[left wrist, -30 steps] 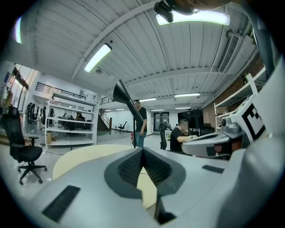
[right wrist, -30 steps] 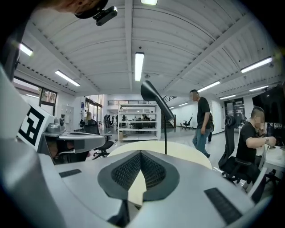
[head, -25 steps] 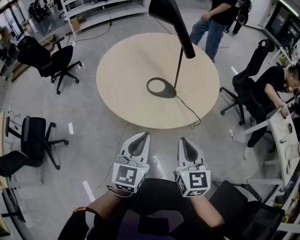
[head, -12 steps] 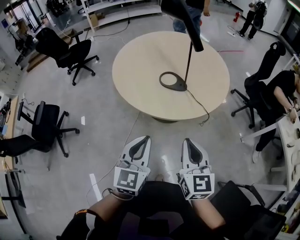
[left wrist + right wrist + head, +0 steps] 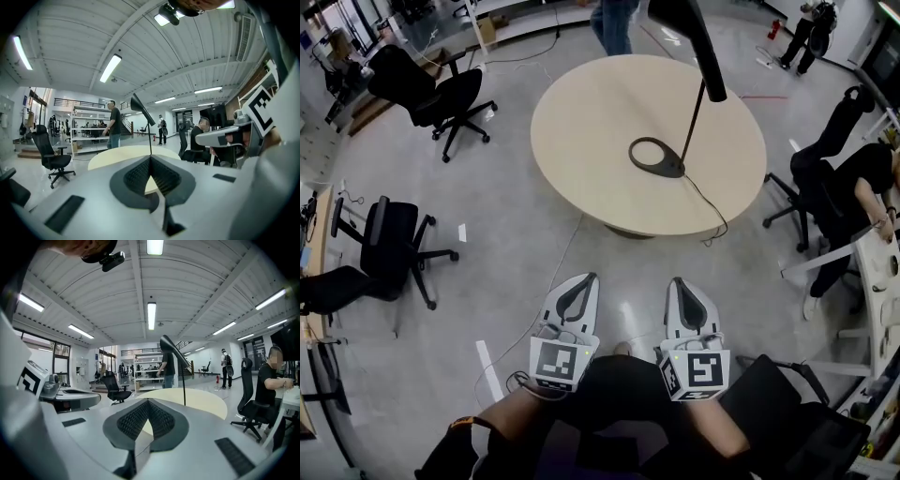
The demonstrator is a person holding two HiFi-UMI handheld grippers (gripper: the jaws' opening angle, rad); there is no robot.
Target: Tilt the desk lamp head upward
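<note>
The black desk lamp stands on the round beige table (image 5: 581,141), with a ring base (image 5: 656,157), a thin stem and a long head (image 5: 694,33) slanting down. My left gripper (image 5: 584,279) and right gripper (image 5: 678,282) hang side by side over the floor, well short of the table, and both point toward it. Each has its jaws shut with nothing between them. In the left gripper view the lamp head (image 5: 142,109) rises above the meeting tips of the left gripper (image 5: 151,159). In the right gripper view the lamp head (image 5: 174,350) shows right of the right gripper (image 5: 148,401).
The lamp's cable (image 5: 709,214) runs over the table's near right edge. Black office chairs (image 5: 441,94) (image 5: 380,248) stand at the left, another (image 5: 778,403) near my right elbow. A person (image 5: 848,192) sits at the right; another person (image 5: 614,23) walks behind the table.
The head view has swung, so the table and lamp now sit further right. Both grippers keep their place at the bottom, jaws unchanged. The person behind the table has walked leftward.
</note>
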